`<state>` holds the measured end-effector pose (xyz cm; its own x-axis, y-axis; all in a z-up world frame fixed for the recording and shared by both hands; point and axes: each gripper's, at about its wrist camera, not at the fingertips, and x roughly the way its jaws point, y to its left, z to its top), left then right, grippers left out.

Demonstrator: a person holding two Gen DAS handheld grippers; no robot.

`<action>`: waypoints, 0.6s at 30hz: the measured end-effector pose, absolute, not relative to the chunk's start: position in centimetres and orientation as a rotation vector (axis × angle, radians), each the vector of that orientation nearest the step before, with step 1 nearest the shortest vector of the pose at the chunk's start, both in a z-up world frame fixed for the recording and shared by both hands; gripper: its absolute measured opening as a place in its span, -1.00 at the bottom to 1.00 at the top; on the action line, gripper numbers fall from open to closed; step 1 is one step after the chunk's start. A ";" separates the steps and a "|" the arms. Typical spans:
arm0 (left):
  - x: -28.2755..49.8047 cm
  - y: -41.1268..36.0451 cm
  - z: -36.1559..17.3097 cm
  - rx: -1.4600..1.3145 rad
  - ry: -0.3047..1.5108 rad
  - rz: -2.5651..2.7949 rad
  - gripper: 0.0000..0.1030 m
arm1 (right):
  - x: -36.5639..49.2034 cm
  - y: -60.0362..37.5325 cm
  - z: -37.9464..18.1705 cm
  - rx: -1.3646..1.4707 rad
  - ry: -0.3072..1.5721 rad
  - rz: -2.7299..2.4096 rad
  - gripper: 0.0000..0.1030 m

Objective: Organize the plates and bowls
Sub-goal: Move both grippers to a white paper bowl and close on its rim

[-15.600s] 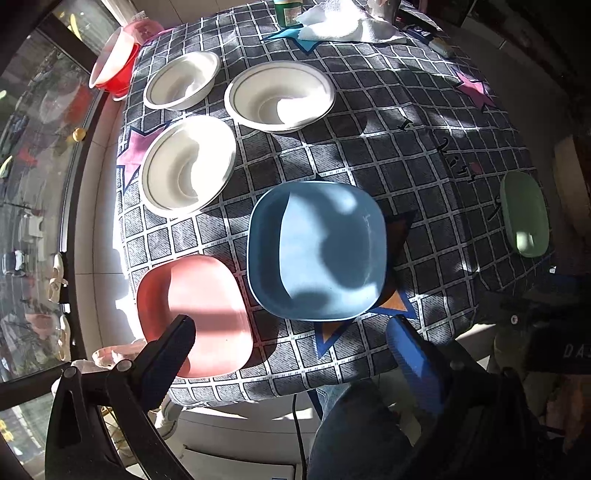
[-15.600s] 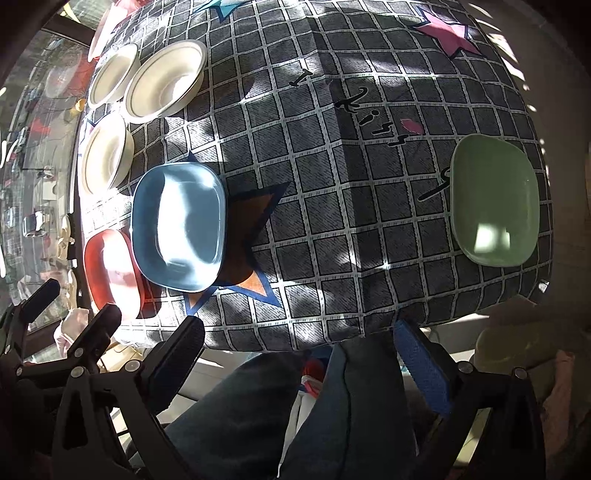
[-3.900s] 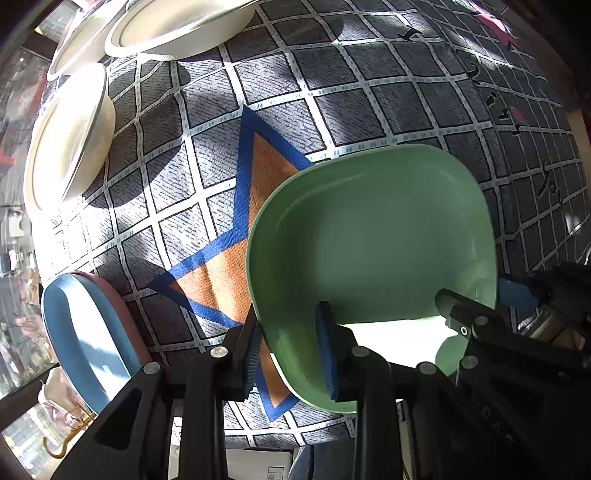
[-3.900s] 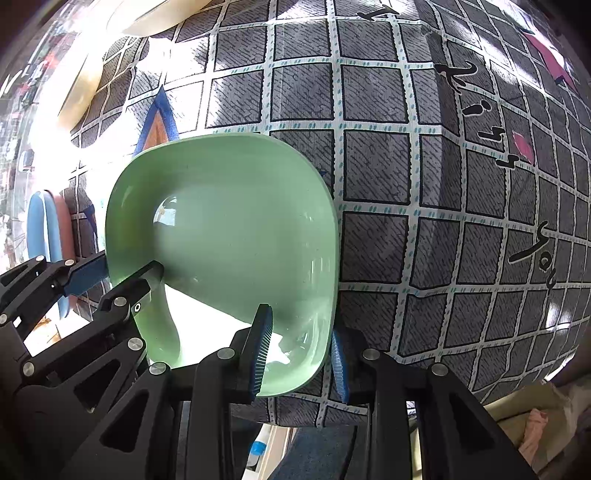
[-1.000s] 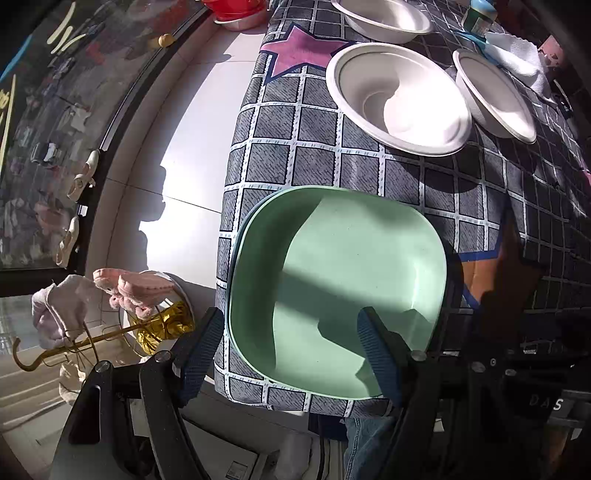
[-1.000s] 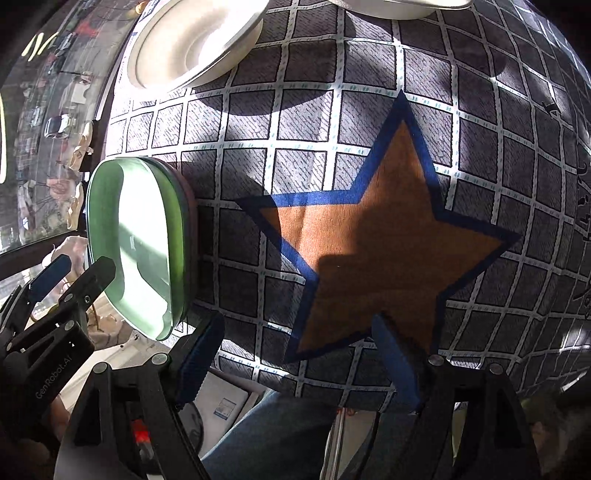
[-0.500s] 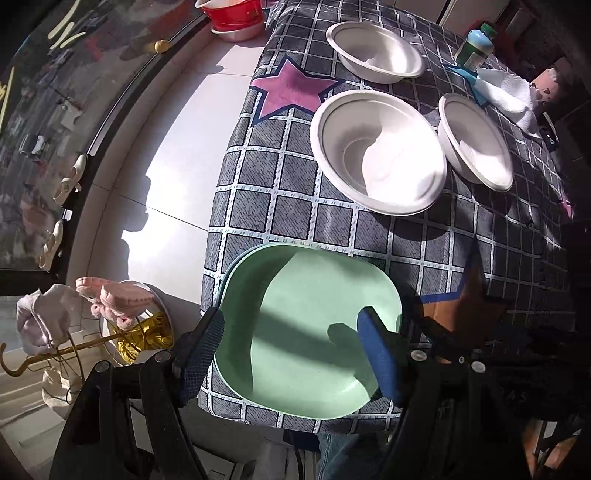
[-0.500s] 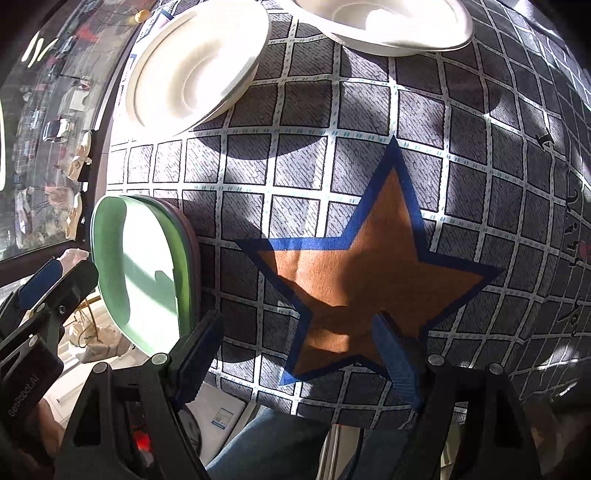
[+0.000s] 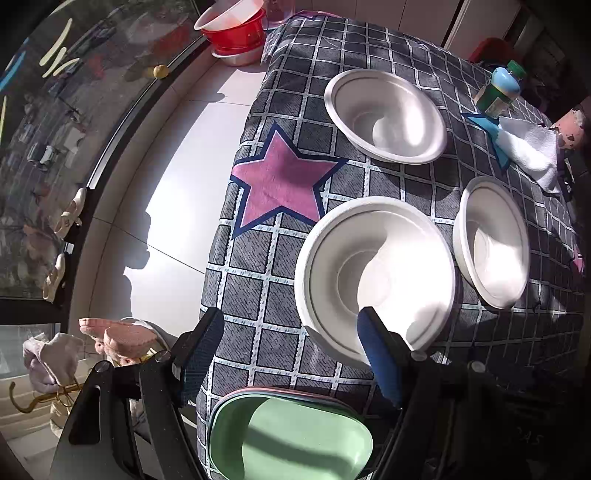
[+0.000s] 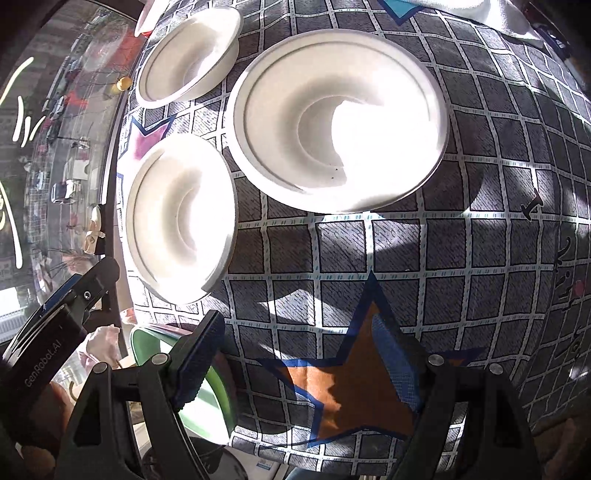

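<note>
A green plate (image 9: 295, 439) tops a stack with blue and pink rims at the table's near corner; it also shows in the right wrist view (image 10: 210, 398). Three white bowls stand on the checked cloth: a near one (image 9: 373, 277) (image 10: 177, 214), a right one (image 9: 491, 240) (image 10: 336, 118), and a far one (image 9: 384, 114) (image 10: 188, 55). My left gripper (image 9: 291, 354) is open and empty, above the stack, just short of the near bowl. My right gripper (image 10: 299, 358) is open and empty over the orange star.
Red and pink basins (image 9: 232, 29) stand on the sill beyond the table. A green bottle (image 9: 498, 92) and a white cloth (image 9: 528, 151) lie at the far right. The table edge (image 9: 218, 258) drops to a tiled sill on the left.
Both grippers have moved away from the green plate toward the white bowls. The plate stays on the stack. Both stay open.
</note>
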<state>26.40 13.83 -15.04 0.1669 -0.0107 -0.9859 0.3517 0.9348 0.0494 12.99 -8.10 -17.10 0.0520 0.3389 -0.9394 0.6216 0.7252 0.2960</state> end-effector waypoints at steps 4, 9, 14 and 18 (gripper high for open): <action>28.4 13.3 -16.8 0.309 1.389 -0.234 0.51 | 14.4 -7.6 -18.3 0.818 1.548 -0.259 0.61; 29.9 12.5 -18.9 0.345 1.400 -0.234 0.51 | 15.4 -7.1 -19.4 0.829 1.560 -0.250 0.61; 30.7 11.7 -20.3 0.348 1.413 -0.241 0.49 | 16.0 -6.4 -20.0 0.823 1.566 -0.250 0.61; 31.1 11.7 -21.5 0.310 1.478 -0.260 0.04 | 17.0 -5.9 -20.2 0.838 1.563 -0.237 0.12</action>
